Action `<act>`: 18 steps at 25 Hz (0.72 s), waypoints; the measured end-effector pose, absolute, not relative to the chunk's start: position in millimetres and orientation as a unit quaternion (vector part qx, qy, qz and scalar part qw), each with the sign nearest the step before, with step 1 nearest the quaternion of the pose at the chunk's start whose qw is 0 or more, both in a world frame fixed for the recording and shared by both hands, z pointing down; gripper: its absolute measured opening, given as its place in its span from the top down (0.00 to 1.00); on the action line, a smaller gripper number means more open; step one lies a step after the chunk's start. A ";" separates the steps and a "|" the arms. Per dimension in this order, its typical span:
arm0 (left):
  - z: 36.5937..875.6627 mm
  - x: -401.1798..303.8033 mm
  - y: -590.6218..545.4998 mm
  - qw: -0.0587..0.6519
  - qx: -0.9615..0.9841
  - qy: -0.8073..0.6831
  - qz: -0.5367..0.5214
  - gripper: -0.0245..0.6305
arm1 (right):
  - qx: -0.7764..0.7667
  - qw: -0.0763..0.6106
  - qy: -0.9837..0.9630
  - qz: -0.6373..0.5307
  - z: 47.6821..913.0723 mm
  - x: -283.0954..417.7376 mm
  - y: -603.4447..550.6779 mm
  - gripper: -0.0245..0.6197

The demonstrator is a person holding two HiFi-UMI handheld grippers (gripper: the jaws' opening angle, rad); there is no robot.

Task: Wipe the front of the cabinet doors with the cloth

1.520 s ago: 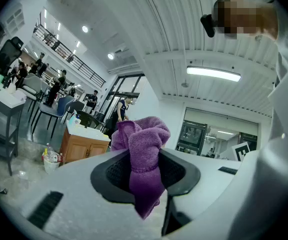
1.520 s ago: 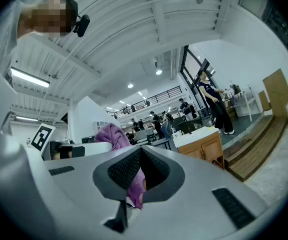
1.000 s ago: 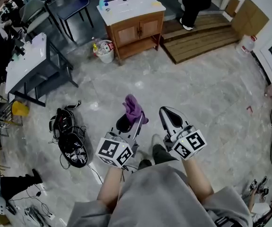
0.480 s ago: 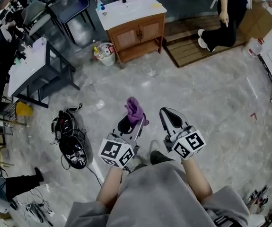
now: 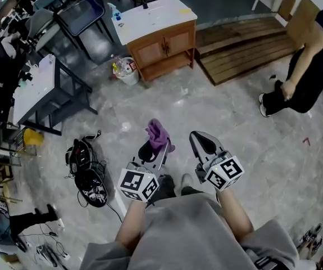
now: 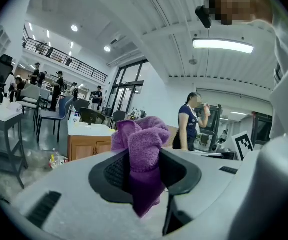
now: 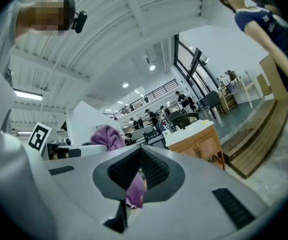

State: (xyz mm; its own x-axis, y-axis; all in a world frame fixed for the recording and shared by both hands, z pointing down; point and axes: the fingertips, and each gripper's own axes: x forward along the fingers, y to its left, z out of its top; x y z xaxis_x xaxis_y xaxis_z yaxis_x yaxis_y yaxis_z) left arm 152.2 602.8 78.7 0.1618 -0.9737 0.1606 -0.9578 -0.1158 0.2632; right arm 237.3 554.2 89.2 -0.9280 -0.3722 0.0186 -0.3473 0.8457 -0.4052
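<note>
A wooden cabinet [image 5: 164, 45] with two doors and a white top stands across the floor, far ahead of both grippers. My left gripper [image 5: 153, 145] is shut on a purple cloth [image 5: 159, 133], which bunches up above the jaws. In the left gripper view the cloth [image 6: 144, 139] is pinched in the left gripper [image 6: 145, 171], with the cabinet [image 6: 86, 146] small in the distance. My right gripper [image 5: 202, 141] is held beside the left one, jaws shut and empty. In the right gripper view the right gripper [image 7: 139, 166] has its pads together; the cabinet [image 7: 199, 144] lies ahead to the right.
A person in dark clothes [image 5: 304, 66] bends over at the right. A wooden platform [image 5: 245, 44] lies right of the cabinet and a small bin [image 5: 126, 69] left of it. A white table [image 5: 37, 83] and black bags with cables [image 5: 85, 167] lie to the left.
The person in dark clothes has walked from the platform at the top right down onto the floor at the right. Both grippers keep their pose, cloth still held.
</note>
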 end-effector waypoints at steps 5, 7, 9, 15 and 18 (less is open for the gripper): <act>89.2 123.2 580.3 0.154 0.747 -0.646 -0.022 0.74 | -0.191 0.027 0.959 -0.209 101.5 211.1 533.9 0.95; 94.6 109.3 570.6 0.154 0.749 -0.645 -0.018 0.74 | -0.197 0.027 0.957 -0.211 106.0 198.1 523.8 0.95; 99.2 94.8 559.9 0.154 0.750 -0.643 -0.016 0.74 | -0.202 0.024 0.956 -0.213 109.8 184.7 513.9 0.95; 111.4 40.1 525.6 0.156 0.755 -0.636 -0.010 0.74 | -0.211 0.018 0.954 -0.210 115.8 131.1 482.1 0.95; 114.4 13.0 512.6 0.161 0.756 -0.634 -0.009 0.74 | -0.215 0.011 0.954 -0.210 117.3 104.2 469.5 0.95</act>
